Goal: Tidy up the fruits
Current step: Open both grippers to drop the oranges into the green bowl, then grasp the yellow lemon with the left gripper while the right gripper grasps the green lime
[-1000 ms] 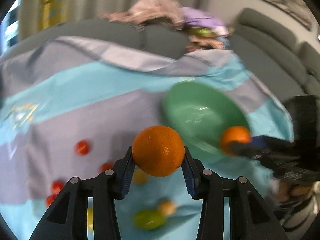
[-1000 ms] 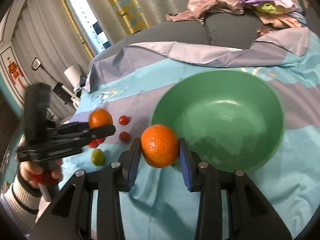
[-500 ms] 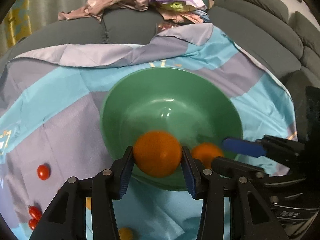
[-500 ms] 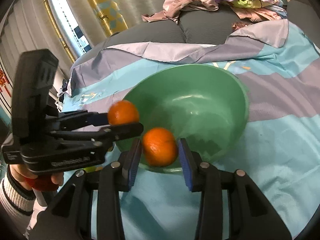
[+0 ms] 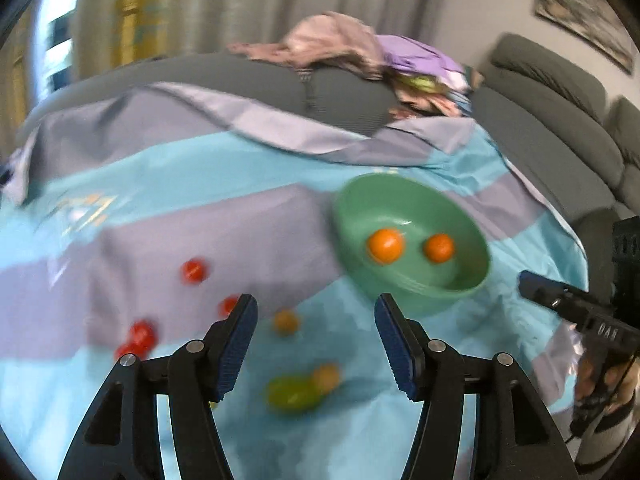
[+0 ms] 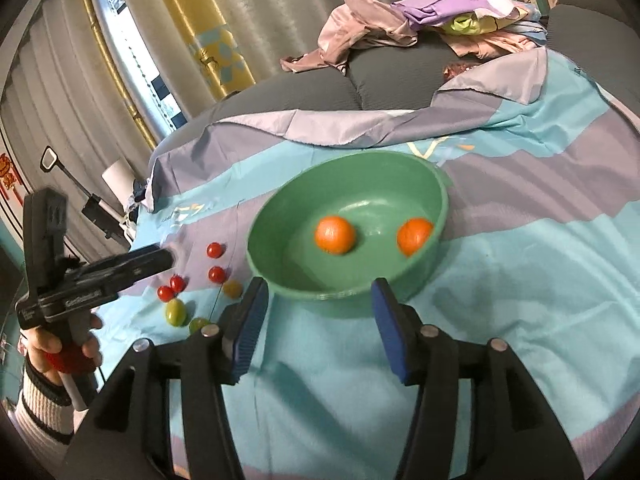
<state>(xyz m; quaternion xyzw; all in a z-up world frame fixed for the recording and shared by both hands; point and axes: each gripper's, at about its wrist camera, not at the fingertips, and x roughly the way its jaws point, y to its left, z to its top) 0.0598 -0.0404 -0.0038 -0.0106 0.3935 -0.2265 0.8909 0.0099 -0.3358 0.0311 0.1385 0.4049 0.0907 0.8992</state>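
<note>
Two oranges (image 6: 335, 234) (image 6: 415, 236) lie loose inside the green bowl (image 6: 442, 188) on the blue and lilac sheet. My right gripper (image 6: 320, 296) hovers just before the bowl's near wall, jaws opening, nothing between them. My left gripper (image 5: 315, 320) is left of the bowl (image 5: 360, 188), above the small fruits; its jaws are opening wide and hold nothing. Both oranges (image 5: 386, 245) (image 5: 439, 247) also show in the left wrist view. Red cherry tomatoes (image 6: 216, 274), a green fruit (image 6: 176, 312) and a yellow one (image 6: 232, 288) lie scattered left of the bowl.
A pile of clothes (image 6: 420, 28) lies on the grey sofa (image 6: 320, 84) behind the sheet. A hand (image 6: 60, 344) in a striped sleeve holds the left gripper (image 6: 168, 258) at the left edge. The right gripper (image 5: 560, 304) shows at the right edge of the left wrist view.
Both grippers let go of their oranges, which now lie in the bowl. Both have drawn back from the bowl; the left one has swung left over the small fruits.
</note>
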